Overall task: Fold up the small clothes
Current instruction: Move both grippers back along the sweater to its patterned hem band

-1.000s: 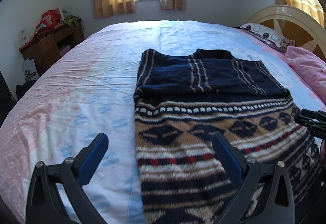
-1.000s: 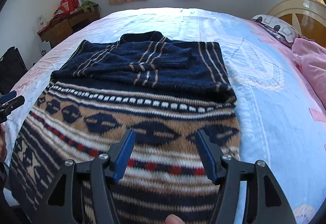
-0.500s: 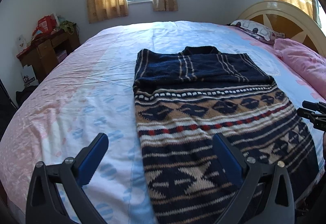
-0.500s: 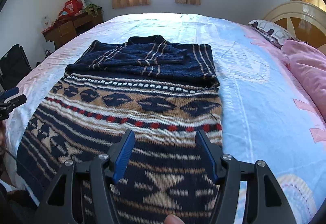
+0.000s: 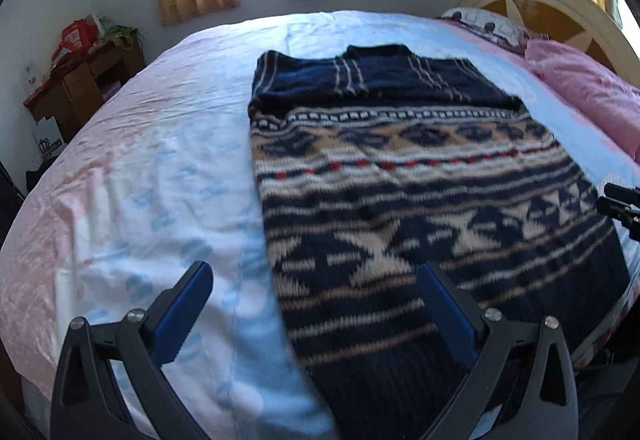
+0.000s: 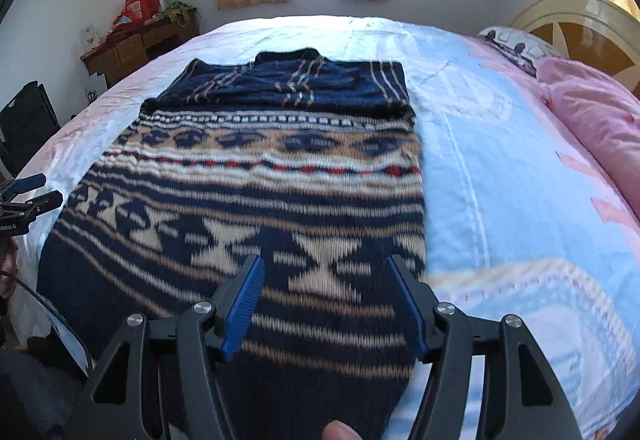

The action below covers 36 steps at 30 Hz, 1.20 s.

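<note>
A navy, tan and white patterned knit sweater [image 5: 400, 176] lies flat on the bed, its sleeves folded across the chest at the far end; it also shows in the right wrist view [image 6: 272, 176]. My left gripper [image 5: 316, 280] is open and empty above the sweater's near left edge, one finger over the sheet, one over the knit. My right gripper [image 6: 324, 280] is open and empty above the sweater's near hem on the right side. Each gripper shows at the edge of the other's view: the right gripper [image 5: 620, 200] and the left gripper [image 6: 28, 196].
The bed [image 5: 160, 168] has a pink and blue sheet. A pink quilt [image 6: 592, 120] and a pillow [image 6: 516, 40] lie by the cream headboard [image 5: 552, 0] on the right. A wooden desk [image 5: 80, 88] with clutter stands at the left wall. A window with curtains is behind.
Both grippers have pulled back towards the near edge of the bed and risen, so more of the sweater's lower hem shows. Both stay open. The sweater has not moved.
</note>
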Motion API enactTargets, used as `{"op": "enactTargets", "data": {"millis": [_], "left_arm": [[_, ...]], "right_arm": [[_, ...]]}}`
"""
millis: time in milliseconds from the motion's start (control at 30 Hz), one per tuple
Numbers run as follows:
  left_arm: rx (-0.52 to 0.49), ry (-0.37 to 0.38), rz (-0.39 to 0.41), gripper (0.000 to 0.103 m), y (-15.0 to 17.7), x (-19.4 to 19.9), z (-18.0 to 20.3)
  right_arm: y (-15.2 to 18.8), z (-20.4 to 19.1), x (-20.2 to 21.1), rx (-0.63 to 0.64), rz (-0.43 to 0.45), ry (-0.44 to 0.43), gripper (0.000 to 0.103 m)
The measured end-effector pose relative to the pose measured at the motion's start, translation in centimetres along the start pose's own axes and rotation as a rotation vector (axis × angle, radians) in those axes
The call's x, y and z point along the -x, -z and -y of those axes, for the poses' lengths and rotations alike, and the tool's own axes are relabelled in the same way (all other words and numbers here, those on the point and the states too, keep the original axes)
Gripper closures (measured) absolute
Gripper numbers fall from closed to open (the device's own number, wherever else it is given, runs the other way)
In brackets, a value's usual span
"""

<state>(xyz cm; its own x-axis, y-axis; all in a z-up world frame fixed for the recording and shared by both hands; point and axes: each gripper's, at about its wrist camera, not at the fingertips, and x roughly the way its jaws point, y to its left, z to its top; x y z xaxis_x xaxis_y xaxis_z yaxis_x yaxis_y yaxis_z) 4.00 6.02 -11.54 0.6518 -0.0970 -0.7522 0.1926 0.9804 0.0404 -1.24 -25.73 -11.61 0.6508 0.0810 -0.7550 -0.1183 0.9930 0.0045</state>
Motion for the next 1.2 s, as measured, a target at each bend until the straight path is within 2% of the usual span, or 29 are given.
{"op": "enactTargets", "data": {"millis": [333, 600, 767, 833, 900, 1133, 1200], "left_arm": [[0.008, 0.003, -0.041, 0.0, 1.9, -0.1, 0.5], [0.023, 0.0, -0.075, 0.0, 3.0, 0.0, 0.4], [0.055, 0.036, -0.09, 0.001, 4.1, 0.5, -0.3], [0.076, 0.062, -0.1, 0.003, 4.5, 0.5, -0.5], [0.09, 0.089, -0.1, 0.011, 4.8, 0.6, -0.4], [0.063, 0.158, -0.085, 0.027, 5.3, 0.7, 0.8], [0.056, 0.187, -0.083, 0.038, 5.2, 0.9, 0.9]], "right_arm": [[3.5, 1.6, 0.7, -0.049, -0.02, 0.011, 0.04], [4.1, 2.8, 1.1, -0.092, -0.017, 0.012, 0.039], [4.7, 3.4, 1.5, -0.107, -0.019, 0.021, 0.039], [5.0, 3.7, 1.6, -0.117, -0.023, 0.023, 0.039], [5.4, 4.2, 1.8, -0.133, -0.026, 0.023, 0.039], [6.1, 4.4, 2.3, -0.131, -0.026, 0.02, 0.039], [6.3, 4.3, 2.4, -0.131, -0.026, 0.005, 0.039]]}}
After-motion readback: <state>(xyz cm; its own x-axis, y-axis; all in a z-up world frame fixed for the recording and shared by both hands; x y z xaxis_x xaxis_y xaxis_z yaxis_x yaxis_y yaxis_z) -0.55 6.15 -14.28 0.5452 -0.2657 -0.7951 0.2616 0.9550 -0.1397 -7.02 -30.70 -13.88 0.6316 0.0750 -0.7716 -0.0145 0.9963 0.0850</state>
